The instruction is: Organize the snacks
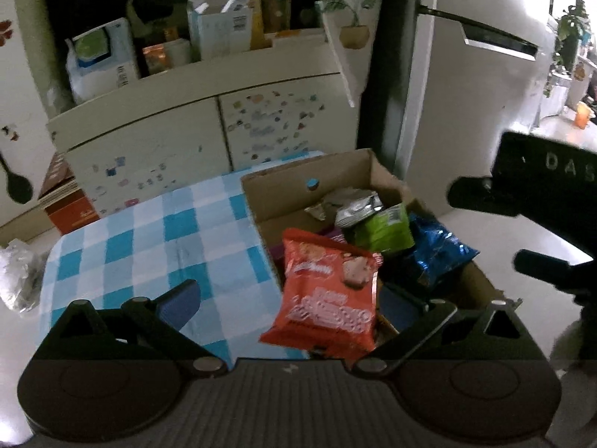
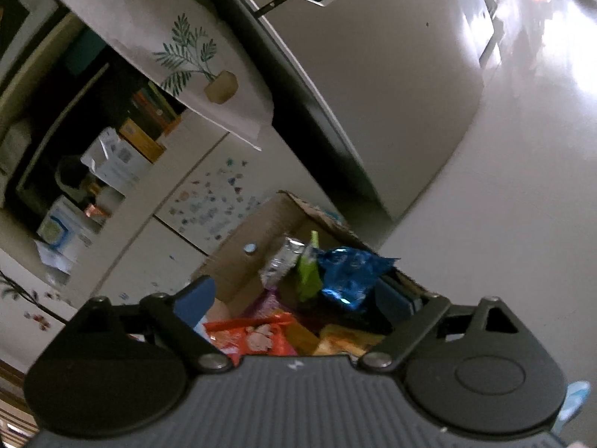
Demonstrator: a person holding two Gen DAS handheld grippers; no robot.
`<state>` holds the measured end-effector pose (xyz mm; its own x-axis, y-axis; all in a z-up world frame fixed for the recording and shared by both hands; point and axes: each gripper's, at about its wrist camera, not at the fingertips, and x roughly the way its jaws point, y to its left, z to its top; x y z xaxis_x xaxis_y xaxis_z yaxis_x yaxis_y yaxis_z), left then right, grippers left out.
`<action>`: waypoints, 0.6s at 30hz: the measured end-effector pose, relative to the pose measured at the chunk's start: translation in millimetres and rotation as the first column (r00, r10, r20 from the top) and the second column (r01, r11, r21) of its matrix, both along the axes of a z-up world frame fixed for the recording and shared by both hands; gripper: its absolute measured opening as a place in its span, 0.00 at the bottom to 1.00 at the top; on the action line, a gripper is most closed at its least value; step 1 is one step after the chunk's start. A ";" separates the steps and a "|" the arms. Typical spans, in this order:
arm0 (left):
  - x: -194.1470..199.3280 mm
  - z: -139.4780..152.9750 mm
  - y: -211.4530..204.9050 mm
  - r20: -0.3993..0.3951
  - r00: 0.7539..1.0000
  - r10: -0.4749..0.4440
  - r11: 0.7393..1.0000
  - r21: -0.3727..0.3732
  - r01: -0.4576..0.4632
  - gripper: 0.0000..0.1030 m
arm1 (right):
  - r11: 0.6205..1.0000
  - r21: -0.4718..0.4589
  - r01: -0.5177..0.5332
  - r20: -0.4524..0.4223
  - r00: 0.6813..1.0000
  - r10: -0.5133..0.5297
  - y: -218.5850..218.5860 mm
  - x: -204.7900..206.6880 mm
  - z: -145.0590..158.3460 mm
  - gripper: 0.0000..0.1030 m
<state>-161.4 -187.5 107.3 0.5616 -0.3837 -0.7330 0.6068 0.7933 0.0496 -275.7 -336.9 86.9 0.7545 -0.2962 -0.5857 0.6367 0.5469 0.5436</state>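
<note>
A cardboard box (image 1: 283,183) of snack packets stands on a blue-and-white checked table (image 1: 149,239). A red cookie packet (image 1: 328,295) leans at the box's near left wall, between the wide-apart fingers of my open left gripper (image 1: 294,295); neither pad presses it. Behind it lie a green packet (image 1: 384,227), a silver packet (image 1: 354,209) and a blue packet (image 1: 436,250). My right gripper (image 2: 298,295) is open and empty above the box (image 2: 261,231), over the blue packet (image 2: 350,272), green packet (image 2: 309,272) and red packet (image 2: 253,332). Its body shows in the left wrist view (image 1: 544,194).
A cream cabinet (image 1: 156,145) with stickers stands behind the table, its open shelf full of boxes (image 1: 220,22). A grey fridge (image 1: 466,86) stands to the right. A brown carton (image 1: 63,201) and a crumpled bag (image 1: 18,272) sit on the floor at the left.
</note>
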 end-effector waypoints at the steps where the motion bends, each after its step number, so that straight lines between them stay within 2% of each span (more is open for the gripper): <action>1: -0.2 1.0 3.2 -0.002 1.000 0.008 1.000 -0.003 -0.008 1.00 | 1.000 -0.018 0.001 -0.016 1.000 -0.001 1.7 -0.2 0.6 0.90; 8: -2.3 4.3 18.7 -0.005 0.999 0.033 0.999 0.012 -0.033 1.00 | 0.990 -0.141 -0.012 -0.136 0.991 -0.008 16.2 0.1 1.4 0.91; 18: -1.2 4.4 34.8 -0.006 0.997 0.071 0.997 0.028 -0.071 1.00 | 0.979 -0.203 -0.022 -0.225 0.974 -0.025 34.0 -11.4 -7.9 0.92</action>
